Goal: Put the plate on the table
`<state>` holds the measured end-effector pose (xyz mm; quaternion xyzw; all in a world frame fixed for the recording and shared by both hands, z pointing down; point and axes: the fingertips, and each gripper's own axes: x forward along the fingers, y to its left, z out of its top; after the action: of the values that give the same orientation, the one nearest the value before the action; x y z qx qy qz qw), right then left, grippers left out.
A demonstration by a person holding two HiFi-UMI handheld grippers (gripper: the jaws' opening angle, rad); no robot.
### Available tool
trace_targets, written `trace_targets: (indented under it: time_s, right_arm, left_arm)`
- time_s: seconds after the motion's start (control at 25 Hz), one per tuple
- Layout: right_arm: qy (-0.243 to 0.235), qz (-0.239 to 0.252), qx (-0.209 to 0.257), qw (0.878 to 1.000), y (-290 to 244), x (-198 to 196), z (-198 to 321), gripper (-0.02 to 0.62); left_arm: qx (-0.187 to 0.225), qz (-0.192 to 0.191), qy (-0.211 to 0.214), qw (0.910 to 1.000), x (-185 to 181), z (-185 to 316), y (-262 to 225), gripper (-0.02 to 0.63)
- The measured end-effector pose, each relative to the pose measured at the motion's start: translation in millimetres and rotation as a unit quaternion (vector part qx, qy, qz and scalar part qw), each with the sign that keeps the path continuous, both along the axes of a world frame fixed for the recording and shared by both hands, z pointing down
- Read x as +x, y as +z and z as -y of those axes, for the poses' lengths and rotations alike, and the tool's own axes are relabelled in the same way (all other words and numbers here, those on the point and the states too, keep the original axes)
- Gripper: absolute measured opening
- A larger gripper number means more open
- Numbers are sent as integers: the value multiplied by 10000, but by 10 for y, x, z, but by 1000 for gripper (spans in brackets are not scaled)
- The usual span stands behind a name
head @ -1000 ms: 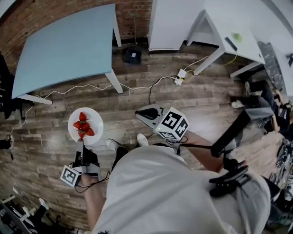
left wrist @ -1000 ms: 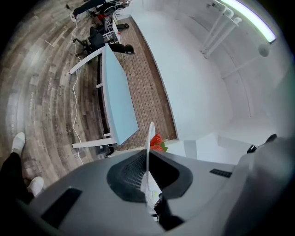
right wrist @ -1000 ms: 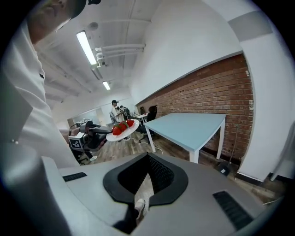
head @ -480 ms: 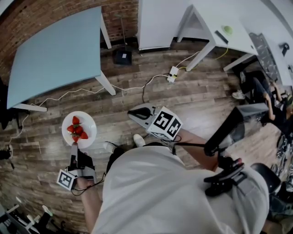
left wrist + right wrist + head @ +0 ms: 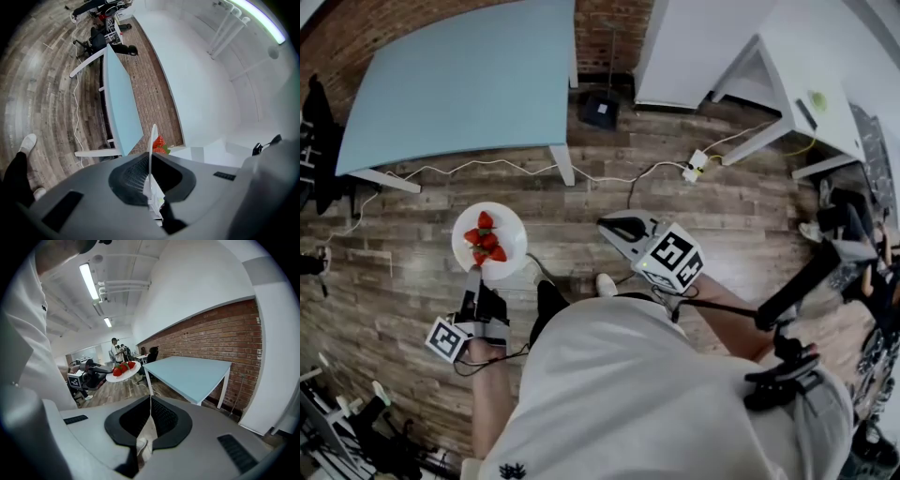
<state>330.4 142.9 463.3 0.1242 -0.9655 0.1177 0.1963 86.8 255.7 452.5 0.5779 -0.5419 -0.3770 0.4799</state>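
A white plate [image 5: 489, 241] with several strawberries [image 5: 486, 239] hangs over the wood floor, a short way in front of the light blue table [image 5: 459, 84]. My left gripper [image 5: 474, 275] is shut on the plate's near rim and points level. In the left gripper view the plate [image 5: 152, 145] stands edge-on between the jaws, with the strawberries [image 5: 160, 144] and the table [image 5: 119, 108] beyond. My right gripper [image 5: 617, 226] is shut with nothing in it, to the right of the plate. The right gripper view shows the plate [image 5: 123, 373] and the table [image 5: 192, 371].
A white cable [image 5: 487, 167] and a power strip [image 5: 694, 169] lie on the floor by the table's legs. A black box [image 5: 602, 111] sits near the brick wall. White desks [image 5: 787, 66] stand at the far right. Dark gear [image 5: 806, 281] is at my right side.
The blue table now sits closer and fills more of the head view. The plate has travelled along in my left gripper toward it. The right gripper has shifted the same way.
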Motion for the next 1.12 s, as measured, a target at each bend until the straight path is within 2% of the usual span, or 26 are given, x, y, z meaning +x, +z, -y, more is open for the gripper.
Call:
trace_targets:
  time_s: [0.12, 0.32, 0.52, 0.68, 0.88, 1.12]
  right_arm:
    - [189, -80, 10, 9998, -18, -346, 175, 8]
    - [242, -173, 113, 9995, -99, -1270, 340, 8]
    - [498, -161, 79, 9986, 44, -1783, 455, 9]
    - [628, -215, 53, 9978, 12, -2393, 651, 9]
    - [715, -310, -63, 9969, 5, -2698, 825, 9]
    - [698, -270, -97, 9971, 1, -3021, 1512, 8]
  left_arm:
    - [-33, -76, 118, 9999, -384, 236, 31, 12]
    - [-68, -103, 300, 9995, -1242, 525, 8, 12]
    - [-113, 12, 525, 9986, -1785, 748, 134, 12]
    - [-199, -2, 678, 9975, -2405, 1092, 154, 12]
    - [-277, -169, 565, 9979, -2878, 1416, 274, 12]
    - [-302, -207, 456, 9983, -3326, 2151, 378, 12]
